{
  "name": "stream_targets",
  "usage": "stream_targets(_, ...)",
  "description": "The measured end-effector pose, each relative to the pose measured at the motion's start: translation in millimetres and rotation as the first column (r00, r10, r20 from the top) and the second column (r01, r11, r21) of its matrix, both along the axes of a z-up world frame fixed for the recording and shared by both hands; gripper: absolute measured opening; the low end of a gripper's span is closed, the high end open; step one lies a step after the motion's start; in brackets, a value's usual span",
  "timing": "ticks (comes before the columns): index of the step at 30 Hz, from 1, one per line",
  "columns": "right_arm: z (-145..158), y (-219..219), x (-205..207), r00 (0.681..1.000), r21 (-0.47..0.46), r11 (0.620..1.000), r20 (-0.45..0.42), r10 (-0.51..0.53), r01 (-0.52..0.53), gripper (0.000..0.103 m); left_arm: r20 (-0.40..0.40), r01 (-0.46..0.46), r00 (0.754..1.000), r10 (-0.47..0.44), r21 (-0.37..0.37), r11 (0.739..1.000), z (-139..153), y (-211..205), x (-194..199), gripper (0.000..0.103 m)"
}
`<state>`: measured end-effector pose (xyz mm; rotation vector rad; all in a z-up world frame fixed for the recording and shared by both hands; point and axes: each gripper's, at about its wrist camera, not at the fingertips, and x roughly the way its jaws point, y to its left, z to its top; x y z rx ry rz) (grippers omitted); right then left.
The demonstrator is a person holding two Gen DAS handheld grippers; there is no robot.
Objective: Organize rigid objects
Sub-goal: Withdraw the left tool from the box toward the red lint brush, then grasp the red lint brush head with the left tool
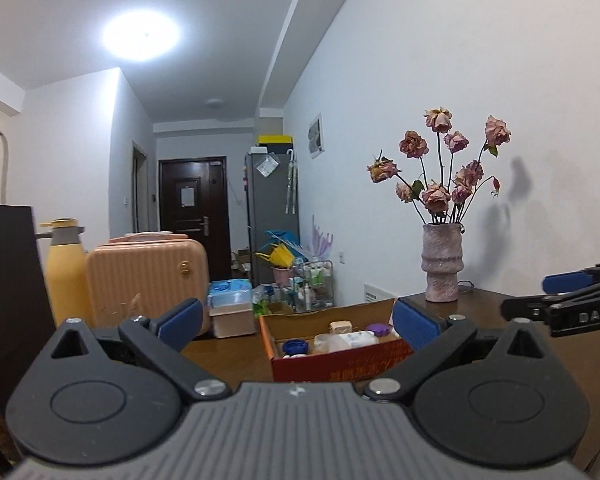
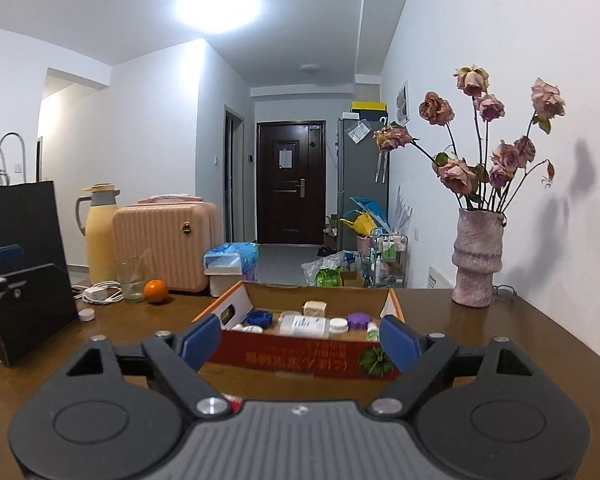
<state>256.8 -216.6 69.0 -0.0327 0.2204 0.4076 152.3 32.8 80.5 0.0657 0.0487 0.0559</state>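
Observation:
A cardboard box [image 2: 292, 354] with a red front wall stands open-topped on the brown table [image 2: 500, 340]. Inside lie a blue cap [image 2: 259, 317], a white bottle [image 2: 304, 326], a purple lid [image 2: 359, 321] and a beige cube [image 2: 315, 307]. My right gripper [image 2: 300, 340] is open just before the box's front wall, nothing between its blue pads. In the left wrist view the box [image 1: 340, 364] lies ahead of my left gripper [image 1: 296, 324], which is open wide and empty. The right gripper [image 1: 540, 296] shows at that view's right edge.
A vase of dried roses [image 2: 477, 258] stands at the right near the wall. On the left are an orange [image 2: 155, 291], a glass [image 2: 131, 280], a white charger cable [image 2: 100, 294], a pink case [image 2: 162, 240], a yellow thermos [image 2: 98, 236] and a black bag [image 2: 20, 216].

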Motion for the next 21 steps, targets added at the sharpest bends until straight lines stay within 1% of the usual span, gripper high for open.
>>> stream_targets(2,-7.4,-2.8,-20.2,1.000,-0.007,1.000,0.014,0.006,-0.006,0.087,0.007,0.002,1.000,-0.002,0.002,1.000,-6.4,0.8,-16.2,0.103)
stream_targets(4,-15.8,-4.8,-38.1,1.000,-0.008,1.000,0.018,0.013,-0.013,0.091,0.004,0.004,1.000,-0.004,0.000,1.000,-15.7,1.0,-31.8,0.103)
stream_targets(5,-20.5,-5.5,-46.0,1.000,-0.002,1.000,0.013,0.007,-0.007,0.092,0.005,0.001,1.000,-0.001,-0.009,1.000,-20.6,1.4,-39.2,0.103)
stream_targets(9,-39.2,-3.6,-76.3,1.000,0.004,1.000,0.019,-0.006,0.006,0.092,-0.013,-0.024,1.000,0.024,-0.063,0.998,-36.9,5.2,-62.1,0.103)
stream_targets(11,-46.9,-3.9,-89.0,1.000,0.017,1.000,0.021,-0.011,0.011,0.092,-0.021,-0.022,1.000,0.021,-0.064,0.998,-43.1,7.3,-68.2,0.103)
stream_targets(14,-54.9,-5.2,-98.9,1.000,0.040,0.999,0.010,-0.029,0.029,0.092,-0.022,-0.019,1.000,0.018,-0.049,0.999,-49.0,7.9,-69.3,0.103)
stream_targets(16,-59.9,-6.3,-100.9,0.999,0.050,0.998,-0.001,-0.038,0.038,0.092,-0.037,-0.025,0.999,0.023,-0.058,0.998,-52.7,8.9,-65.0,0.103)
stream_targets(18,-64.7,-7.3,-97.1,0.999,0.051,0.997,-0.014,-0.048,0.049,0.092,-0.058,-0.020,0.998,0.015,-0.075,0.997,-57.0,9.8,-58.1,0.103)
stream_targets(21,-70.2,-7.1,-85.8,0.997,0.043,0.997,-0.039,-0.059,0.061,0.091,-0.089,-0.014,0.996,0.007,-0.077,0.997,-65.5,10.6,-47.0,0.103)
